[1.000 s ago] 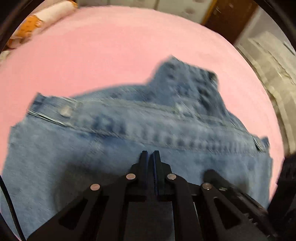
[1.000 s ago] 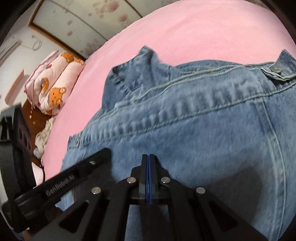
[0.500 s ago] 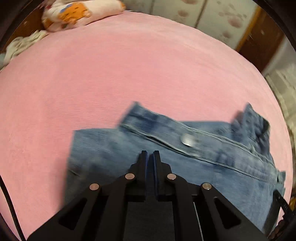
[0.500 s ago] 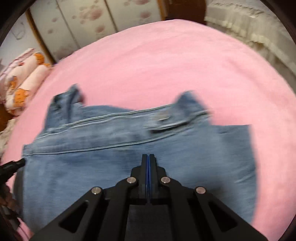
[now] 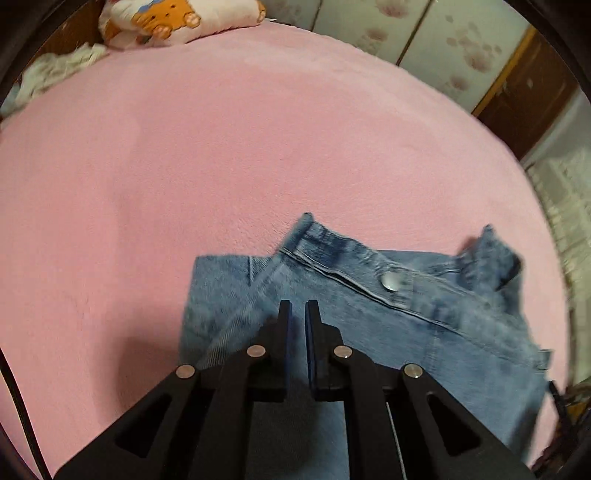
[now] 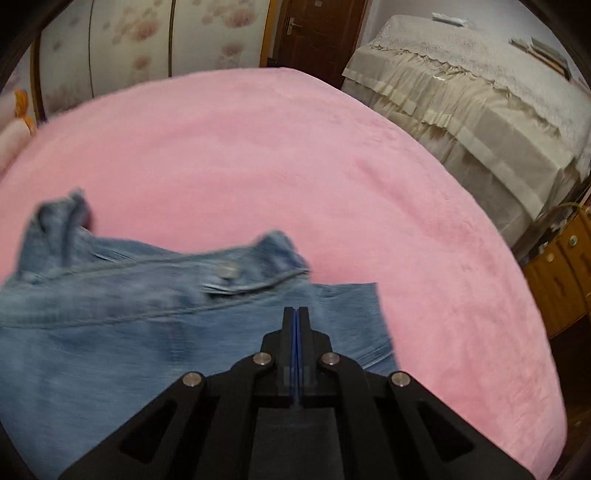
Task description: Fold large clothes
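Denim fills the lower right of the left wrist view: the blue jeans point(image 5: 424, 332) lie on the pink blanket point(image 5: 221, 166), waistband and metal button point(image 5: 391, 282) turned away from the camera. The left gripper point(image 5: 297, 314) hangs over the jeans near their left corner with a narrow slit between its jaws, and nothing is seen in the slit. A second ago the jeans spread across nearly the whole width of this view; now pink blanket shows to their left, and a cartoon-print pillow point(image 5: 177, 18) lies past the jeans at the blanket's far edge.

From the right wrist, the jeans point(image 6: 129, 332) cover the lower left. The right gripper point(image 6: 295, 314) sits above their right part, jaws pressed together, holding nothing. Earlier the jeans filled this view; now a cloth-draped bed point(image 6: 461, 92) stands beyond the blanket point(image 6: 295, 166), well apart from the jeans.
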`<state>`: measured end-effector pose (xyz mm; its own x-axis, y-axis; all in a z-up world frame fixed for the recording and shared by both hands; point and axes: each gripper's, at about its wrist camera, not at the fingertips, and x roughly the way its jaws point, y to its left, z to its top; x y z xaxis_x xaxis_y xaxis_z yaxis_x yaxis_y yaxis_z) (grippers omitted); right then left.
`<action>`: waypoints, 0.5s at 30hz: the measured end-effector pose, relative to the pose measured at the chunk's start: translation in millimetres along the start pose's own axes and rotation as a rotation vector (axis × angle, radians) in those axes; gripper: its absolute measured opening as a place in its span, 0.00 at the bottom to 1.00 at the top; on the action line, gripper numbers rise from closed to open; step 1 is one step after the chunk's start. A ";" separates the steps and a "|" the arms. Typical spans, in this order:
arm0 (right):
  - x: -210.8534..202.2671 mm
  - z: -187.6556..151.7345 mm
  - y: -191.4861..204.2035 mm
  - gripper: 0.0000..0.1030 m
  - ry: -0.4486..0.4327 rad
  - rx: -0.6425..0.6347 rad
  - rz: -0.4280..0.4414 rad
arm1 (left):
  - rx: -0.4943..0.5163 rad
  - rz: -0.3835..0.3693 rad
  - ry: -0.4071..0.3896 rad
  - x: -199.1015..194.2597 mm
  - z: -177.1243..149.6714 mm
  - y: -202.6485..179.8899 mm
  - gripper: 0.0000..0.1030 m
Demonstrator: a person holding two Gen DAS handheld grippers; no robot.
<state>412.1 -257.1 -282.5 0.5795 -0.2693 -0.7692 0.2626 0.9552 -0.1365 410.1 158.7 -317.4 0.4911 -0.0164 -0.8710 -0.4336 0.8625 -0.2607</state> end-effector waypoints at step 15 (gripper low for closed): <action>-31.3 -60.3 126.7 0.00 0.315 0.133 0.556 | -0.152 -0.004 0.051 -84.0 -94.4 40.1 0.17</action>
<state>380.7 -120.2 -313.4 0.4079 0.3287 -0.8518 0.0936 0.9130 0.3972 280.1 146.9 -294.0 0.4558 -0.0485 -0.8888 -0.5434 0.7757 -0.3209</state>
